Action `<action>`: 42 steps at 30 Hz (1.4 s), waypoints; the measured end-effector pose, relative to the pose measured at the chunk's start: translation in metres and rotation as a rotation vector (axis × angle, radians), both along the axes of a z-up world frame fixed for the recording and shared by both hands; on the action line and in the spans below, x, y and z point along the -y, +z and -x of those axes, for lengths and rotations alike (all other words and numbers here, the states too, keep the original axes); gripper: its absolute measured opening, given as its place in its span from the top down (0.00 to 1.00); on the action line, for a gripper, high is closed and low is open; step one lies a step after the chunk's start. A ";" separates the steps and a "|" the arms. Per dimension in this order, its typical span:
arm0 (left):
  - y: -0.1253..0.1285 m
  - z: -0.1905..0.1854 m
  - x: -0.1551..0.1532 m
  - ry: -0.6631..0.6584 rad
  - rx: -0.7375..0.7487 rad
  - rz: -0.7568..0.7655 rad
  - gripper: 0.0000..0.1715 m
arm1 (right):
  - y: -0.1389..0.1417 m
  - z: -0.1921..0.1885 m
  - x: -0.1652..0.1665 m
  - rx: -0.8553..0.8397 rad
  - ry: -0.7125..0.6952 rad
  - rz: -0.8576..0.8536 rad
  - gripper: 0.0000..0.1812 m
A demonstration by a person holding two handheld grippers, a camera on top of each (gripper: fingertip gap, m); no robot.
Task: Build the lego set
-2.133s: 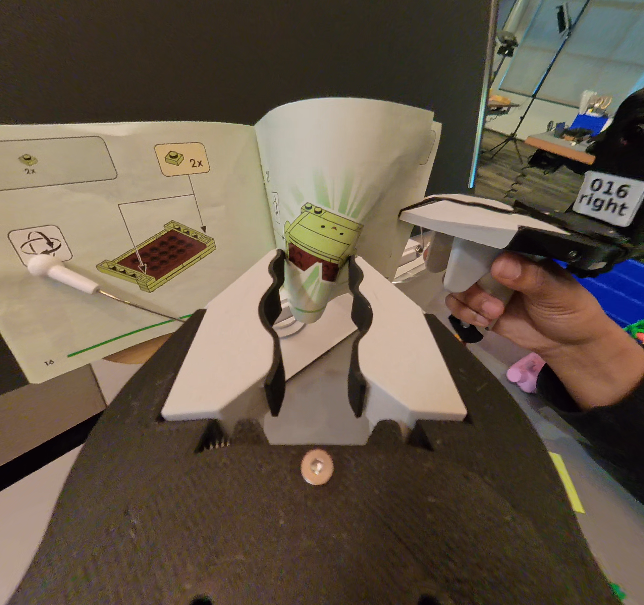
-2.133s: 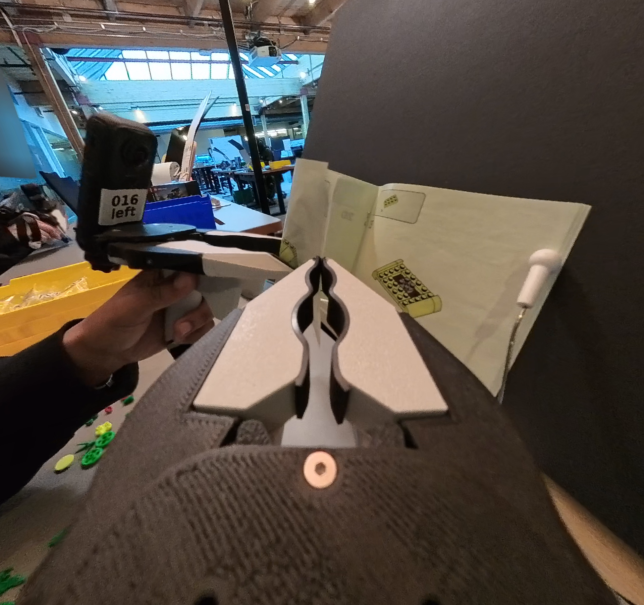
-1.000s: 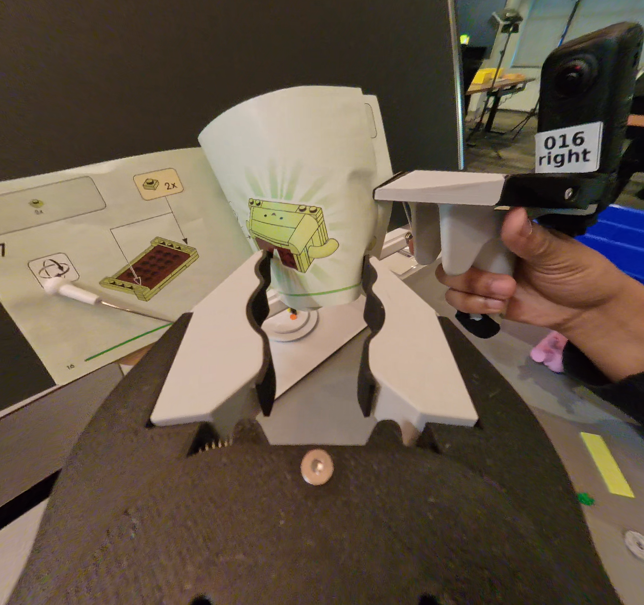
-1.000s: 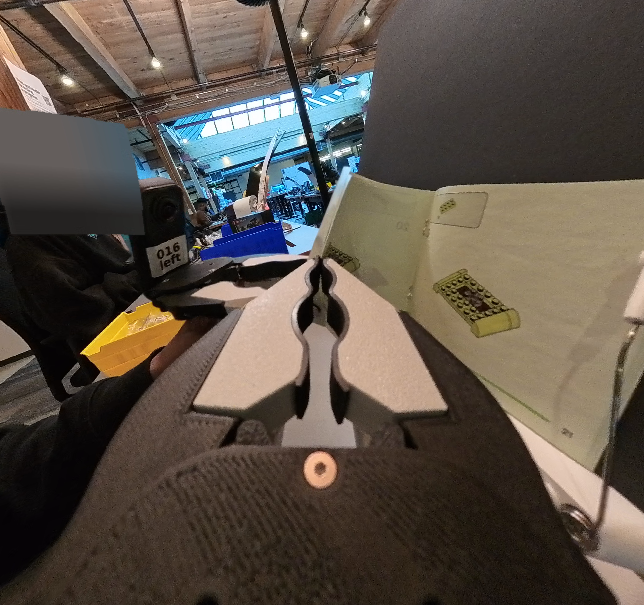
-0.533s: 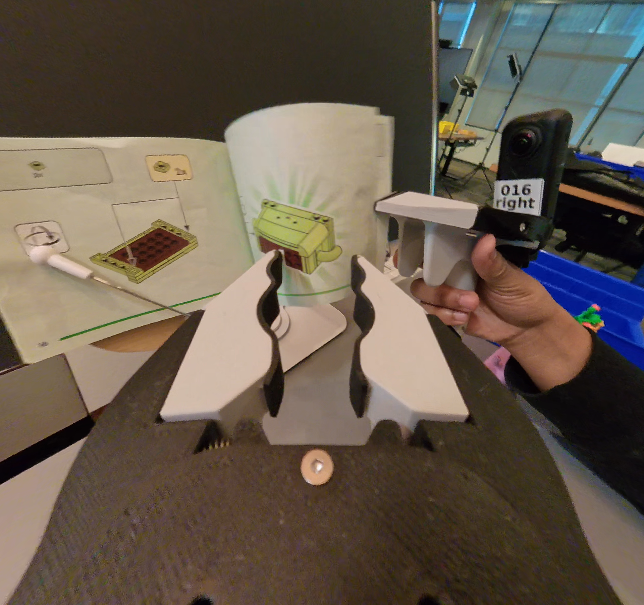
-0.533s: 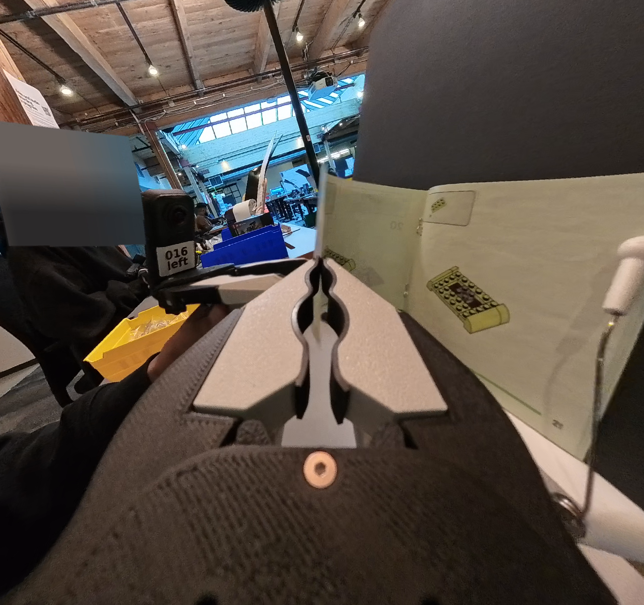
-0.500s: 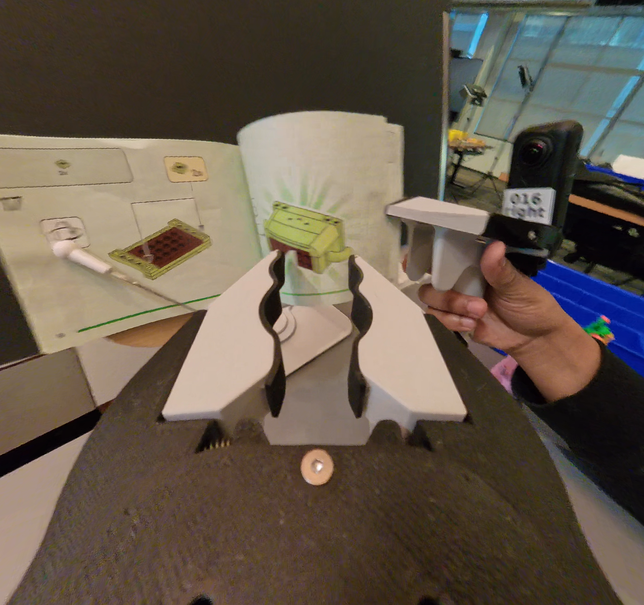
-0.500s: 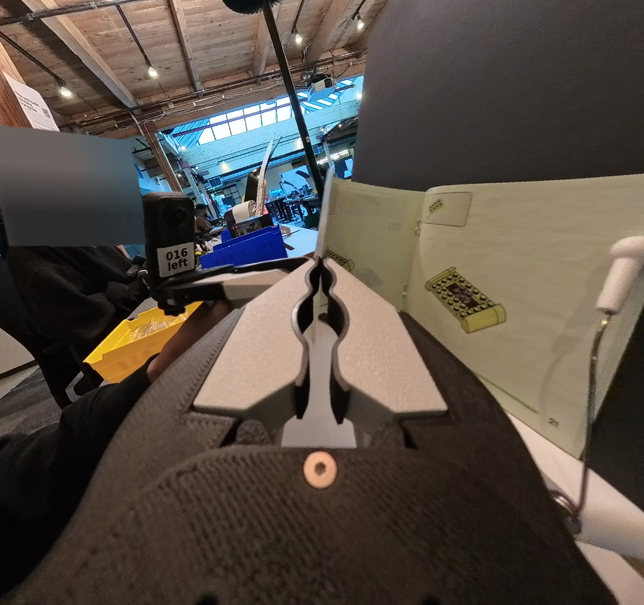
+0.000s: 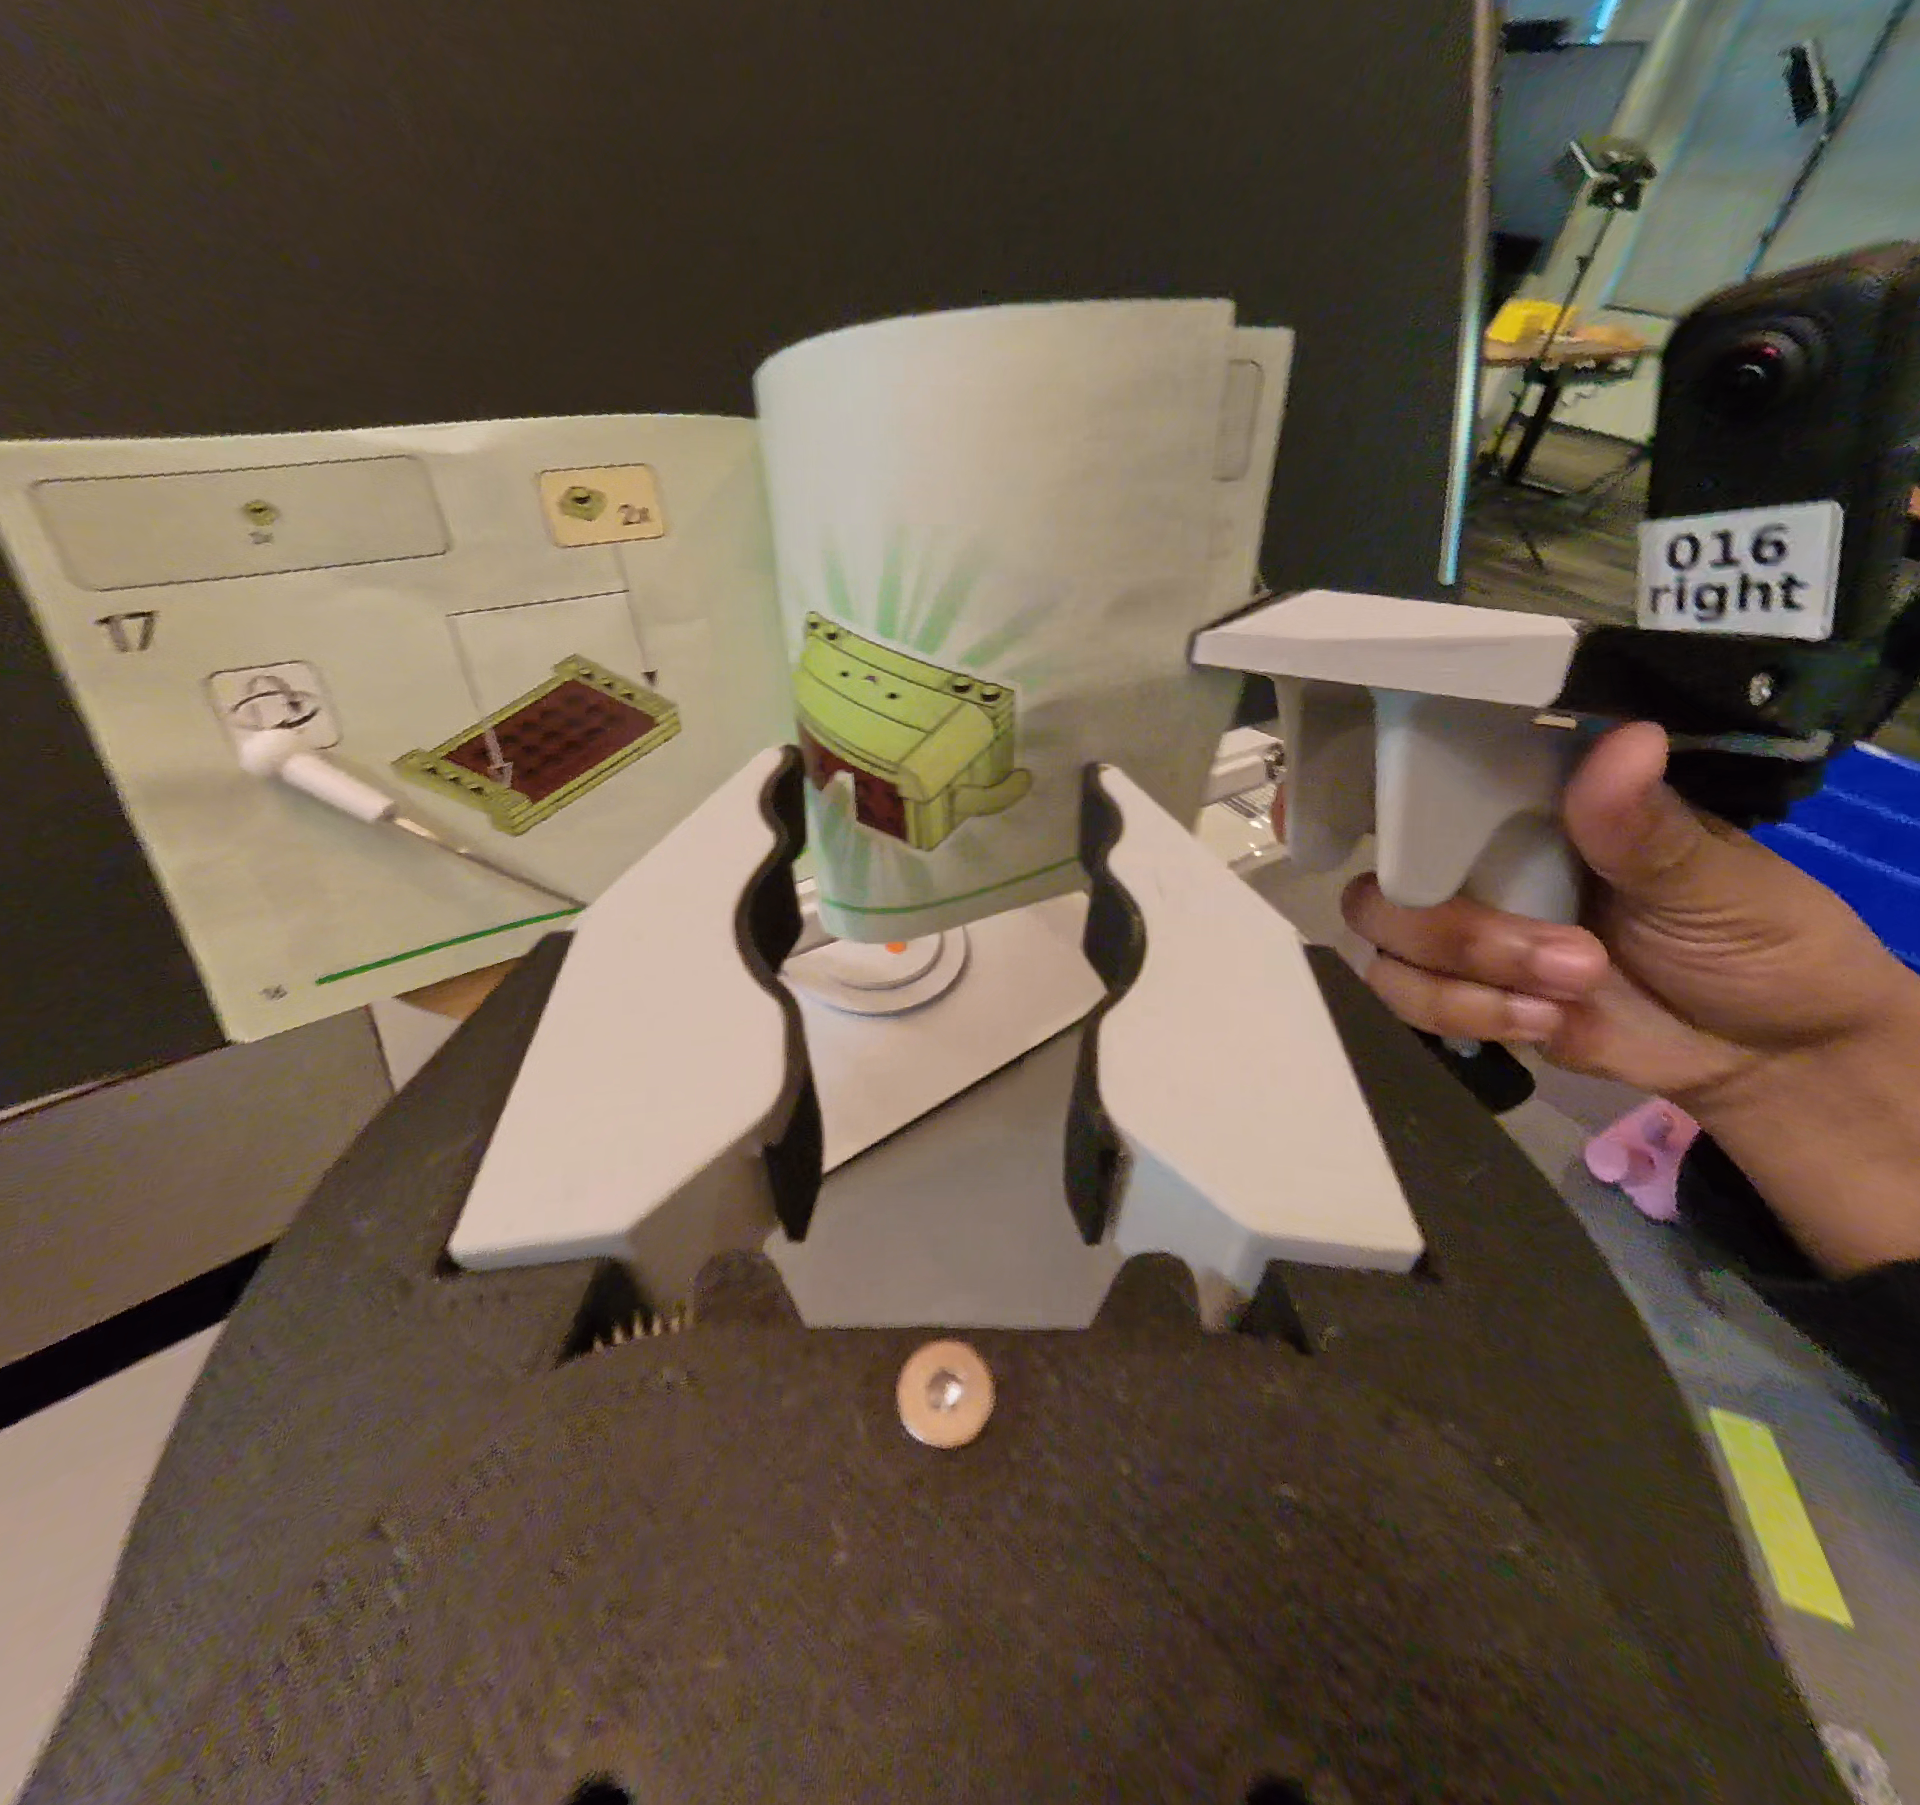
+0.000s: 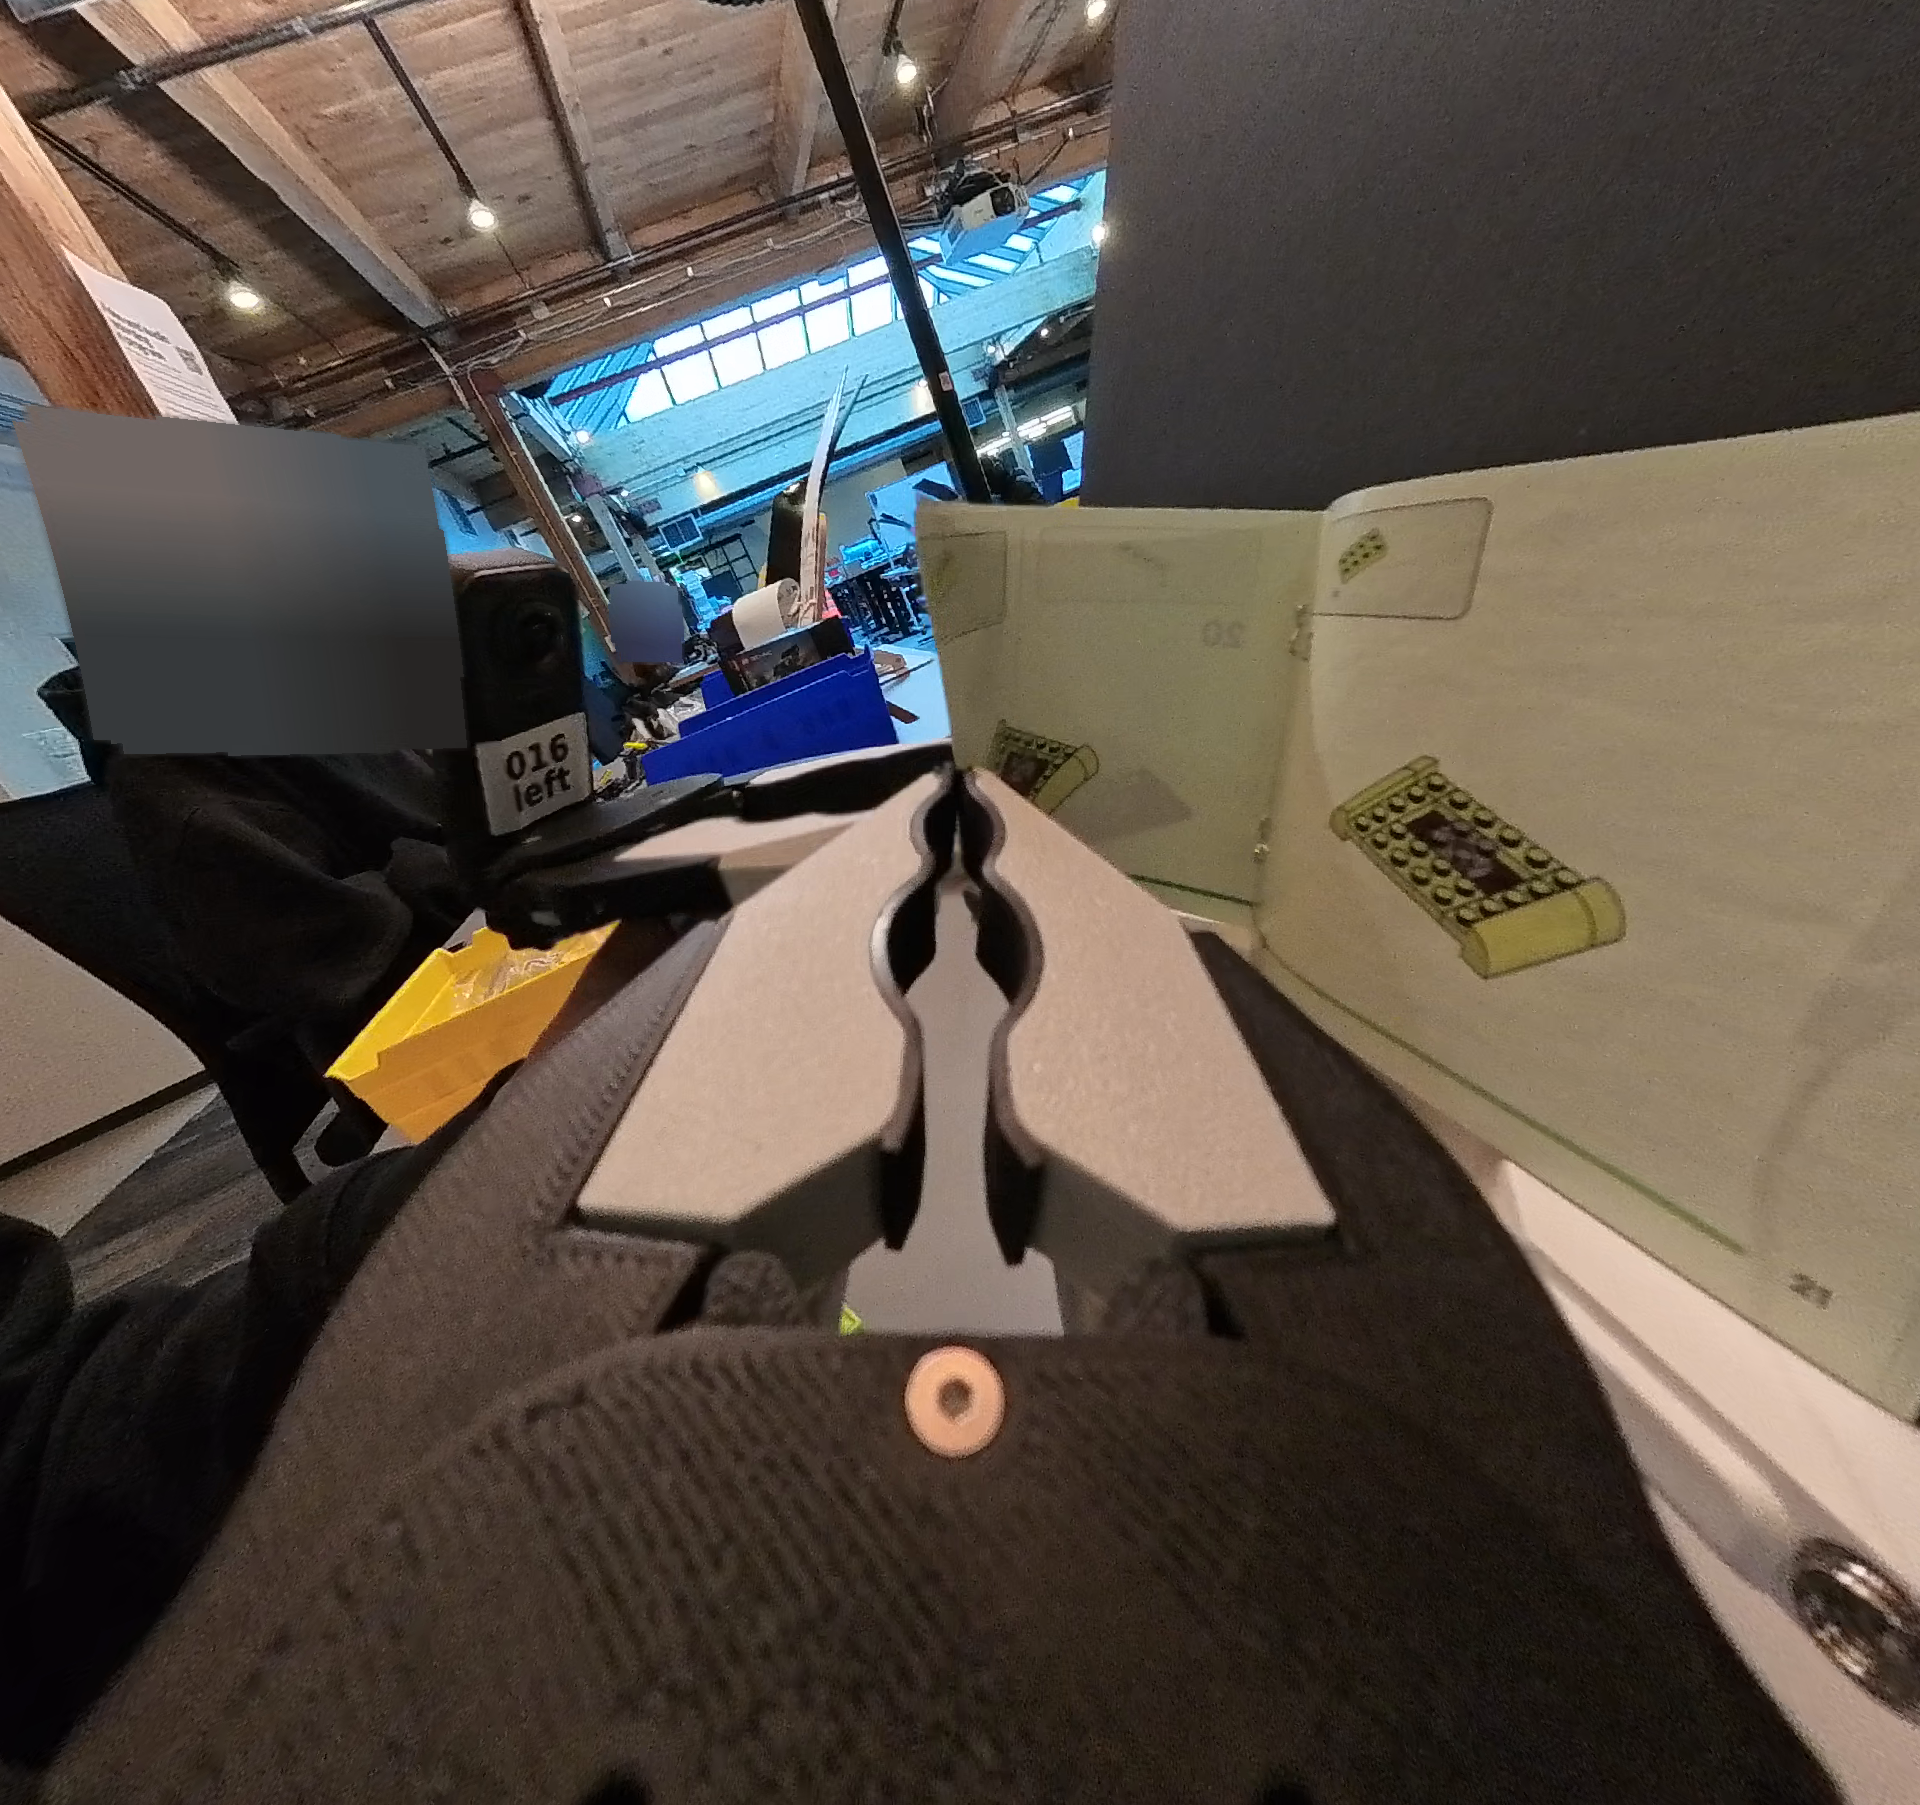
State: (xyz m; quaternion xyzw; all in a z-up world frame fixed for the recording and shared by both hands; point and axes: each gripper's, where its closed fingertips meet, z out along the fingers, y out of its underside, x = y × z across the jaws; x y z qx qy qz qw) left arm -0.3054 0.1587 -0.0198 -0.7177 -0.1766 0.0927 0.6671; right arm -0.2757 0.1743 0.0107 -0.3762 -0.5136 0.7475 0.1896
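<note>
The lego instruction booklet (image 9: 416, 716) stands open against a dark panel. One page (image 9: 987, 529) is curled up from the right side. My right gripper (image 9: 1205, 649) is shut on that page's edge, held in a hand at the right. In the right wrist view its shut tips (image 10: 956, 784) meet the page's lower left edge (image 10: 1091, 675), with the booklet's right page (image 10: 1558, 820) beyond. My left gripper (image 9: 940, 799) is open and empty, and the curled page's lower end sits between and just past its fingertips. No loose bricks are in either gripper.
A white-tipped wire clip (image 9: 312, 779) presses the left page, and a round white base (image 9: 883, 966) sits under the booklet. A pink piece (image 9: 1642, 1153) and a blue bin (image 9: 1860, 820) are at the right. A yellow bin (image 10: 468, 1017) and blue bins (image 10: 769, 716) lie behind the left gripper's camera (image 10: 520, 643). My hands' fingertips stand some 5 centimeters from each other. Left tips and right tips are each some 30 centimeters from the pink piece (image 9: 1642, 1153).
The page in my right gripper has swung from edge-on to face-on in the right wrist view. My left gripper's jaws have opened a little wider around the curled page.
</note>
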 end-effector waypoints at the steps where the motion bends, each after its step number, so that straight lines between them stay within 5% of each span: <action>1: 0.001 0.004 0.003 0.018 0.018 -0.014 0.74 | 0.000 0.000 -0.001 -0.001 -0.004 0.001 1.00; 12: 0.006 0.009 0.009 0.011 0.086 -0.088 0.78 | 0.006 -0.005 -0.003 -0.034 0.019 0.031 1.00; 18: 0.018 -0.026 -0.008 -0.177 0.041 -0.116 0.50 | 0.019 -0.015 0.004 -0.069 0.094 0.085 0.95; 32: 0.010 0.000 -0.015 -0.051 0.088 -0.096 0.70 | 0.020 -0.013 -0.015 -0.076 -0.002 0.038 1.00; 38: 0.015 0.045 0.030 0.217 0.139 -0.165 0.66 | 0.006 0.004 -0.047 -0.001 -0.189 0.013 1.00; 42: 0.054 0.048 0.085 0.359 0.087 -0.407 0.61 | -0.003 0.010 -0.063 0.042 -0.293 -0.039 1.00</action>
